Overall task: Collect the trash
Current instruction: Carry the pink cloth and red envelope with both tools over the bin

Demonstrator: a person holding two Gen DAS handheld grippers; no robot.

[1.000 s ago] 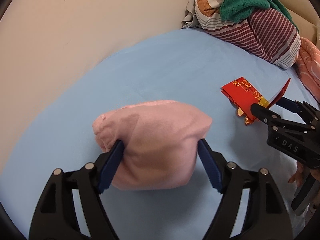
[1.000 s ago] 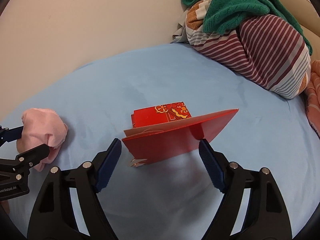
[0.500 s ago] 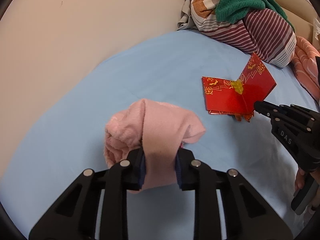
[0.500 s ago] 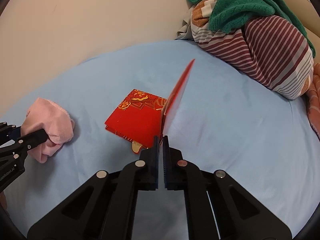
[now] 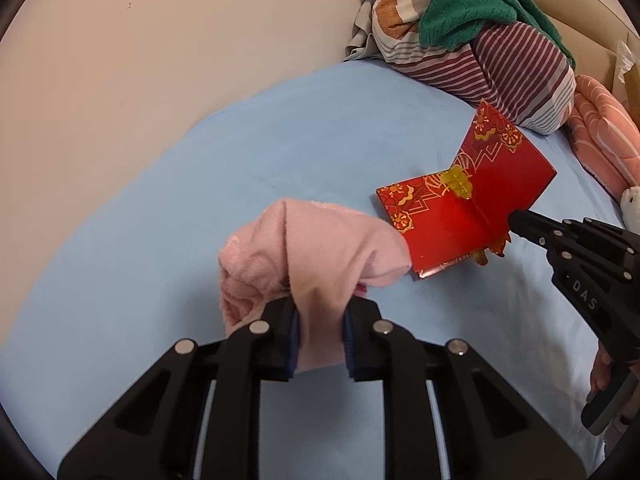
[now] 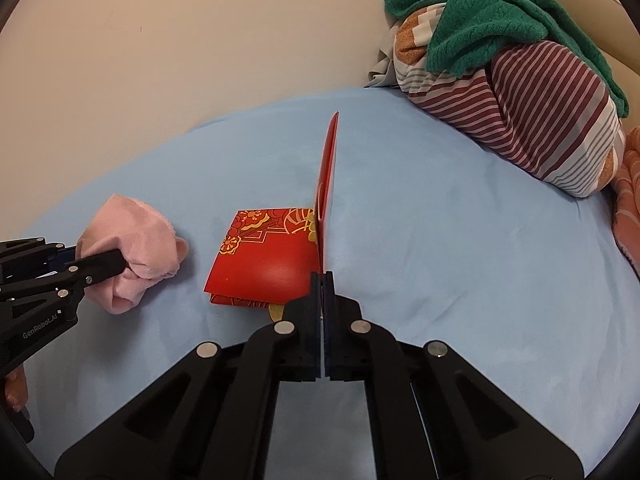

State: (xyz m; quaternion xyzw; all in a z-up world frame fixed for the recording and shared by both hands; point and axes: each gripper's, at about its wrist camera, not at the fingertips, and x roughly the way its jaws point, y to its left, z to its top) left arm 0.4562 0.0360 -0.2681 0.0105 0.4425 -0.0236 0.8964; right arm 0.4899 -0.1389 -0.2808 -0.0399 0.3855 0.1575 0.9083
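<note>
Both of your grippers have gone from spread wide a second ago to clamped: your left gripper [image 5: 319,336] has just been closing and now pinches the pink cloth [image 5: 316,248], which bunches up between its blue pads, while your right gripper [image 6: 321,308] is pressed together on the raised flap of the red card [image 6: 276,256]. Since the earlier frame that flap has swung up, so from your right wrist view it stands edge-on straight ahead of the fingers, and the other half of the card lies flat on the light blue bed sheet [image 6: 440,240] just to its left. Gold floral patterns run along the card's borders; no writing on it can be read. Your pink cloth sits near the card's left edge, apart from it in the right wrist view. On your left gripper's side you can read "GenRobot.AI" [image 6: 40,326], and on your right gripper's side "DAS" [image 5: 584,295]. At the far right of the bed, against the beige wall [image 6: 200,40], rests a striped bundle [image 6: 552,120] with a green knit cloth [image 6: 480,28] draped over it
</note>
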